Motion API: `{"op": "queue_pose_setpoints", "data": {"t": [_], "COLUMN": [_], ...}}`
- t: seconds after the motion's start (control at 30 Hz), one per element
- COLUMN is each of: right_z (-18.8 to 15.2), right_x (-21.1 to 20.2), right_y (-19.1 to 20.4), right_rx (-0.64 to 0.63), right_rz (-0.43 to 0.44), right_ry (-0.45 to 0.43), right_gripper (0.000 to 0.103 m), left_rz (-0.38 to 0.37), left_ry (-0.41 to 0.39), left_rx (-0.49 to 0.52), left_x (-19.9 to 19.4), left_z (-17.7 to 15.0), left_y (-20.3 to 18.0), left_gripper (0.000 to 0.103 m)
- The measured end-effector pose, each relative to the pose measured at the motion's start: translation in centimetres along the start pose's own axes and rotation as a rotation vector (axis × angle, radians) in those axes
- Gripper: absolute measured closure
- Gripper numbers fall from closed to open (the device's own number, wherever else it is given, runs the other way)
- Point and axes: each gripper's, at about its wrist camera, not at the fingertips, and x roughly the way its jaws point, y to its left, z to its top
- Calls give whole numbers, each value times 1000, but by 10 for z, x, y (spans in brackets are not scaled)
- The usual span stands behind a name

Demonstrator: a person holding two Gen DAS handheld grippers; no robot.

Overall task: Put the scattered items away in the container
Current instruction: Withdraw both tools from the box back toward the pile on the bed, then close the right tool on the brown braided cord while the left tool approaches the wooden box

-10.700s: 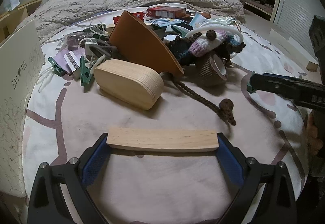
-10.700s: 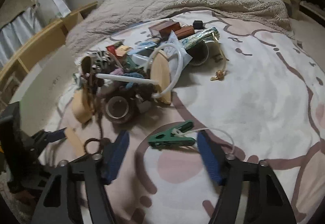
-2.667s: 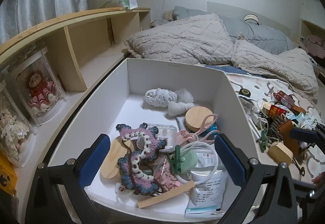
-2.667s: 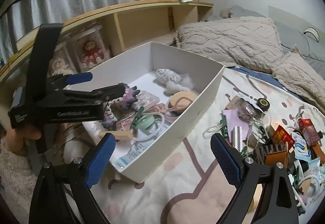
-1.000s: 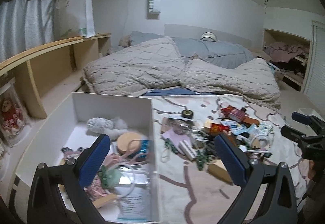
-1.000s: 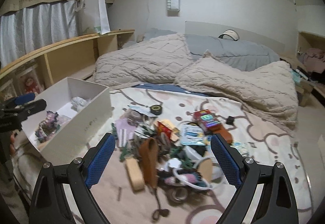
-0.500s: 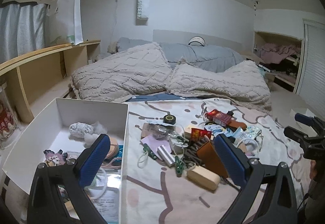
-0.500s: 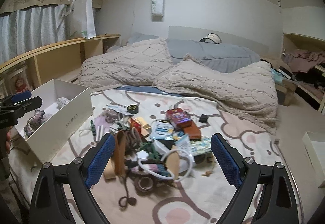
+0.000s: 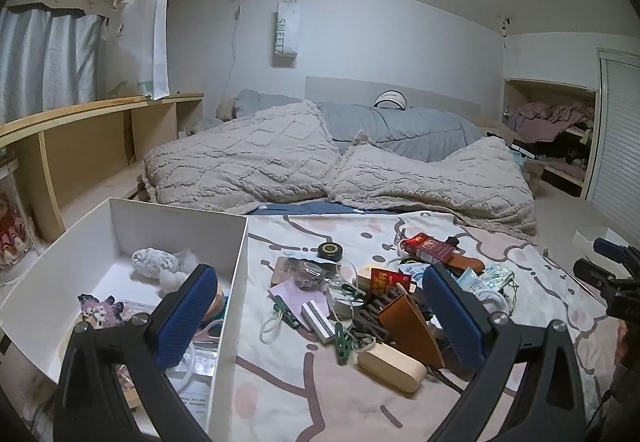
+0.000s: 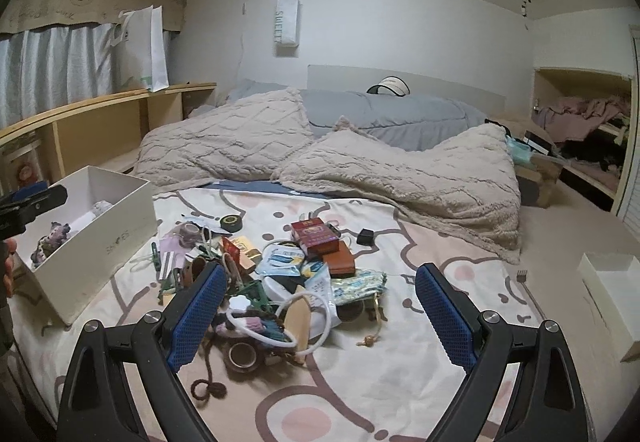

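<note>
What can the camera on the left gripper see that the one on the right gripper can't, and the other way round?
Only the left view looks down into the white box, showing its contents, and catches the oval wooden block. Only the right view shows the printed side of the box and the brown tape roll. Both show the clutter pile, the red carton and an open, empty gripper: left gripper, right gripper.
</note>
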Motion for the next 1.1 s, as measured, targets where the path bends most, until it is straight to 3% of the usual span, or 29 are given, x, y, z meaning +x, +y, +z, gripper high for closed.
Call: {"op": "queue_pose_setpoints", "data": {"t": [0.47,0.83,1.1], "right_z": [-19,-37,-55], "right_x": [13,32,47], "right_y": [-11,-11,1], "right_rx": [58,108,111], "right_rz": [2,50,109], "right_ry": [42,126,193], "right_gripper": [8,8,9], "left_rz": [-23,-79,-118], "left_ry": [-21,71,162], "left_rx": [23,45,53], "left_x": [13,37,56], "left_z": [-16,-39,-59], "left_y": [-18,-35,-46], "left_gripper": [0,0,12]}}
